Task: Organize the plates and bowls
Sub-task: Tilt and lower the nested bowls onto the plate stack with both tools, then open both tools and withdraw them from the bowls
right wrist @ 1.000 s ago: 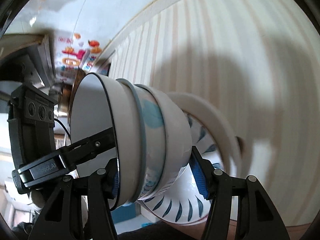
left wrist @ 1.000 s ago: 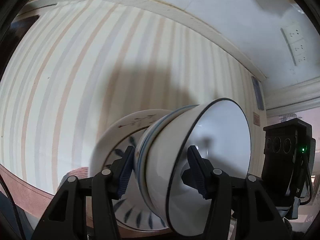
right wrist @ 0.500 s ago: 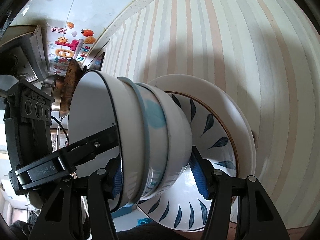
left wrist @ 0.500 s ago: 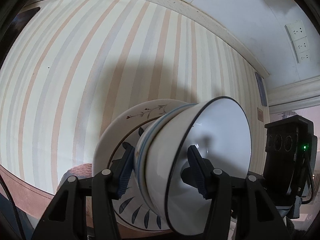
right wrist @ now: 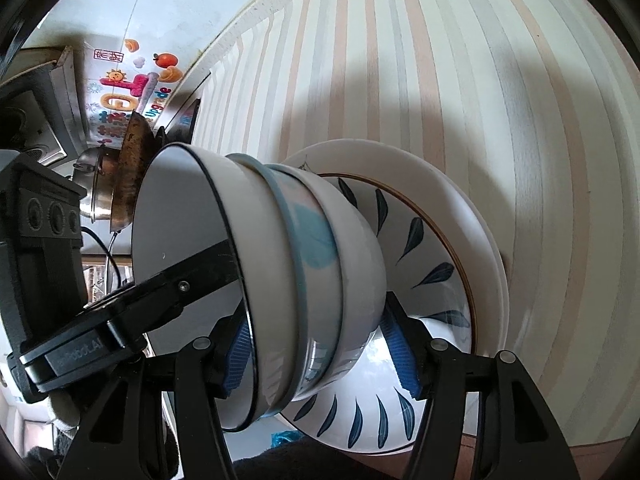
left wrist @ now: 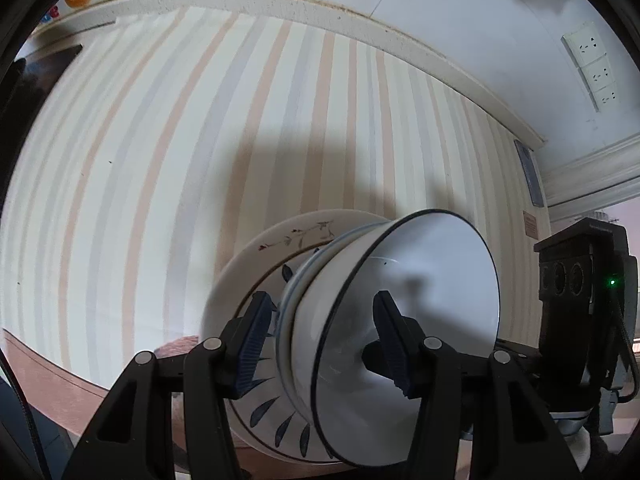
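Observation:
A stack of nested white bowls (right wrist: pixel 280 280) sits on a blue-leaf plate (right wrist: pixel 432 276) that lies on a larger white plate (right wrist: pixel 476 216), all on the striped tablecloth (right wrist: pixel 500 80). My right gripper (right wrist: pixel 324 356) is shut across the bowl stack, one pad on the top bowl's rim, the other at its base. My left gripper (left wrist: pixel 324 344) is shut on the same stack of bowls (left wrist: pixel 400 320), one pad inside the top bowl, the other against the outer wall. The blue-leaf plate (left wrist: pixel 264 420) and the larger plate (left wrist: pixel 256 256) show behind it.
A metal kettle (right wrist: pixel 98 184) and a brown pan (right wrist: pixel 134 168) stand at the far end of the table. Wall sockets (left wrist: pixel 592 64) sit on the white wall. The wooden table edge (left wrist: pixel 48 376) shows under the cloth.
The views have shifted slightly over the tablecloth. Both grippers keep their hold on the bowl stack, and the plates now show more fully beneath it.

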Available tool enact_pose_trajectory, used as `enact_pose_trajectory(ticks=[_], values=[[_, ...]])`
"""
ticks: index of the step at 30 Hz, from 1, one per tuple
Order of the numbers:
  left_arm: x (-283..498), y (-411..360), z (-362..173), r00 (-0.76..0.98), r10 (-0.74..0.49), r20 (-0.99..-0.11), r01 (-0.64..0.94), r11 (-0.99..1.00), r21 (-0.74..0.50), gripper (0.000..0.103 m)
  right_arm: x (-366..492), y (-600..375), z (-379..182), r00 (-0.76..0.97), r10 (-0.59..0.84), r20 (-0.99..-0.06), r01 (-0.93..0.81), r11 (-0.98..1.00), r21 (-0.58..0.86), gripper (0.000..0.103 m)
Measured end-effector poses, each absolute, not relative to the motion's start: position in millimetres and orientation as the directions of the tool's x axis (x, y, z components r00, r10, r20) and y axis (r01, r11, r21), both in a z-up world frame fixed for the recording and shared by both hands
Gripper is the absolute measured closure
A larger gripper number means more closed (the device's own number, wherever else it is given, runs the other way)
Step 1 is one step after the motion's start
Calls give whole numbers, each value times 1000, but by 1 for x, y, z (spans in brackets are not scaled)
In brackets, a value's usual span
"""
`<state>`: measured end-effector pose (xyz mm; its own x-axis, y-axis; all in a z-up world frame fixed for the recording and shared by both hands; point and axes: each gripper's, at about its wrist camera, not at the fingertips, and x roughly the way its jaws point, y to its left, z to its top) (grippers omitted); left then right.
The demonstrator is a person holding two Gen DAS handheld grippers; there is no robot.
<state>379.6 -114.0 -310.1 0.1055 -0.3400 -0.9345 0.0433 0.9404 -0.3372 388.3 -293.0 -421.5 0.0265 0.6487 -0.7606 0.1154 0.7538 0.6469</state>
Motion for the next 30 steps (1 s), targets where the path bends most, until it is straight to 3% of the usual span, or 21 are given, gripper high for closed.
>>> enact_pose_trajectory(ticks=[9, 11, 18, 20, 23, 26, 30], values=[[366, -117, -280, 169, -228, -959, 72, 973, -218, 53, 386, -302, -397, 50, 609, -791, 60, 789, 611, 35], [361, -118, -270, 197, -212, -957, 84, 976, -199, 51, 384, -308, -384, 73, 601, -796, 51, 795, 605, 28], [345, -123, -245, 265, -167, -950, 100, 984, -145, 50, 374, -322, -337, 156, 525, -837, 3, 847, 531, 23], [341, -122, -240, 279, -159, -947, 87, 986, -140, 39, 370, -326, -323, 176, 491, -853, -13, 868, 497, 10], [333, -120, -232, 312, -144, -939, 58, 989, -133, 23, 362, -330, -304, 207, 425, -881, -33, 903, 428, 7], [326, -118, -222, 348, -117, -930, 30, 993, -113, 14, 354, -334, -288, 240, 380, -893, -49, 924, 380, 6], [311, -111, -208, 395, -84, -915, -5, 996, -94, 13, 339, -334, -265, 295, 330, -897, -71, 944, 324, 6]])
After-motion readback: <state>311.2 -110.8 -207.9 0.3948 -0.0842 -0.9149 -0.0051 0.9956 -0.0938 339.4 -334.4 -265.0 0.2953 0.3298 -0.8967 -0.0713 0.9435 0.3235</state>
